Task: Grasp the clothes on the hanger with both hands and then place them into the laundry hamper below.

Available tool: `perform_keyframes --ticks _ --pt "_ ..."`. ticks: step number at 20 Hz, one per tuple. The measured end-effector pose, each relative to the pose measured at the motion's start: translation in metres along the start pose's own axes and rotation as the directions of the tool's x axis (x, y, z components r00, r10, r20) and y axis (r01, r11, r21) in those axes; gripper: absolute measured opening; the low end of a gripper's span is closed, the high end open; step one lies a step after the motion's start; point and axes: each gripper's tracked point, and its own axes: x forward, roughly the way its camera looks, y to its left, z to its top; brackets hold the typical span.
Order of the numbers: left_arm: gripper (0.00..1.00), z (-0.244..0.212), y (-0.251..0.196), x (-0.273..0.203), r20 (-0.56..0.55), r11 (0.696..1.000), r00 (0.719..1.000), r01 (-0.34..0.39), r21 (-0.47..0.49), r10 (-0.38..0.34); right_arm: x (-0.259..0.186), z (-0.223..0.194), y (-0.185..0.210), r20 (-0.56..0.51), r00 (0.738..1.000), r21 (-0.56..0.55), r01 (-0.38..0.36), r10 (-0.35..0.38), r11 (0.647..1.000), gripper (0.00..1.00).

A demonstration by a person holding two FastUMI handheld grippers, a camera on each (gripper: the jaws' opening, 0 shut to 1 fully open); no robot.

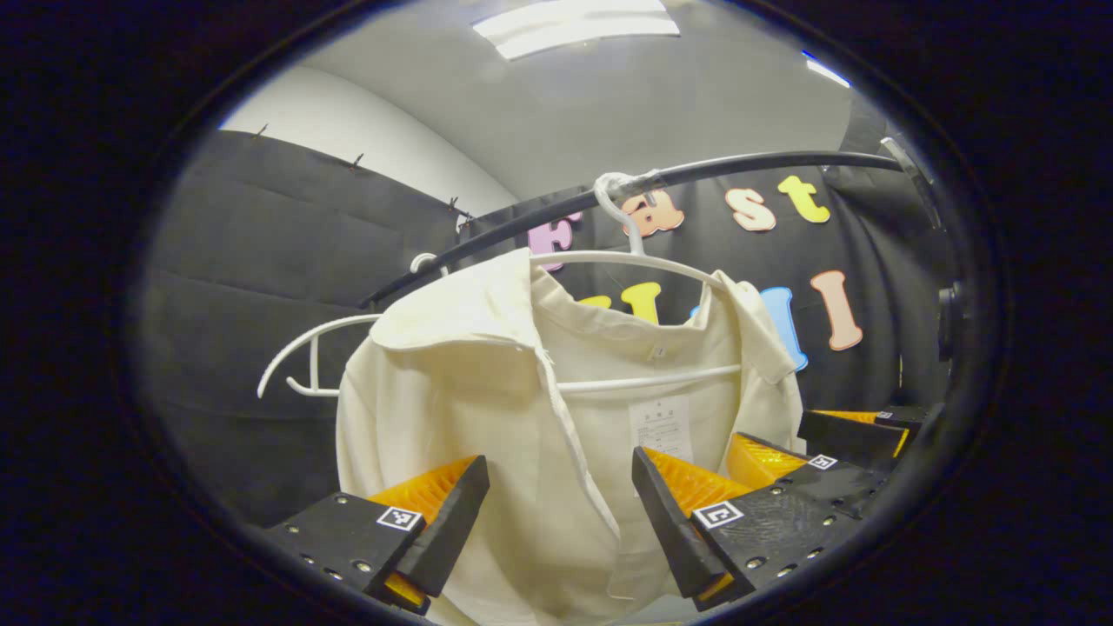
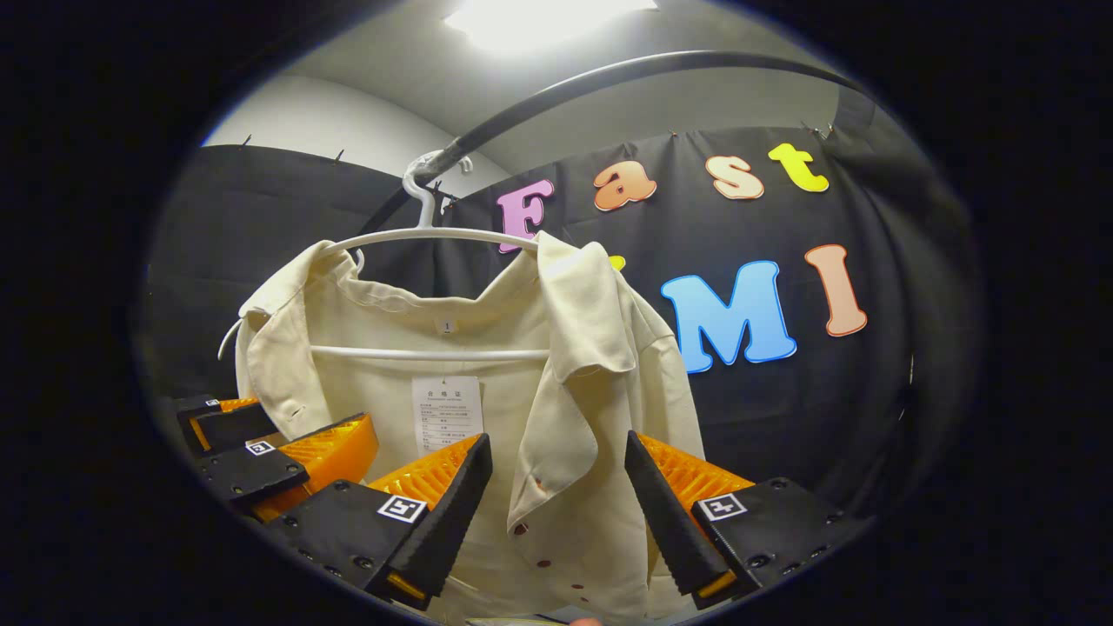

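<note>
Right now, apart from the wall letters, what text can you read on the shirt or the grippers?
Paper tag inside the shirt: printed lines, too small to read.
Small neck tag: too small to be sure.
Markers on left gripper and right gripper: coded squares, no words.

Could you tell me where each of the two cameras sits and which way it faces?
Left gripper view: rides the left gripper, looking up at the shirt on its hanger; own open fingers below, right gripper at right.
Right gripper view: rides the right gripper, facing the shirt's other front panel; left gripper at left.
Shared: shirt, hanger, rail.
</note>
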Motion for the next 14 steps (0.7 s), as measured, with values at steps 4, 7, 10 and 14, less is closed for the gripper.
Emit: perform_keyframes --ticks 4,7,10,14 --pt "0.98 -0.006 0.002 0.013 -0.014 0.999 0.999 -0.041 0.008 0.041 0.026 -0.005 -0.005 -0.02 1.0 0.055 0.018 -0.017 0.998 0.97" --pt "0.94 -0.008 0.008 0.018 -0.017 0.996 0.996 -0.082 0.031 0.082 0.037 -0.007 -0.008 -0.032 0.999 0.08 0.041 -0.038 0.996 0.97" --pt "0.71 -0.012 0.011 0.023 -0.03 0.996 0.995 -0.092 0.017 0.092 0.047 -0.007 -0.009 -0.043 0.998 0.084 0.054 -0.051 0.995 0.96" --pt "0.41 -0.021 0.021 0.033 -0.055 0.994 0.992 -0.11 -0.012 0.109 0.054 -0.011 -0.014 -0.068 0.995 0.059 0.072 -0.068 0.996 0.53"
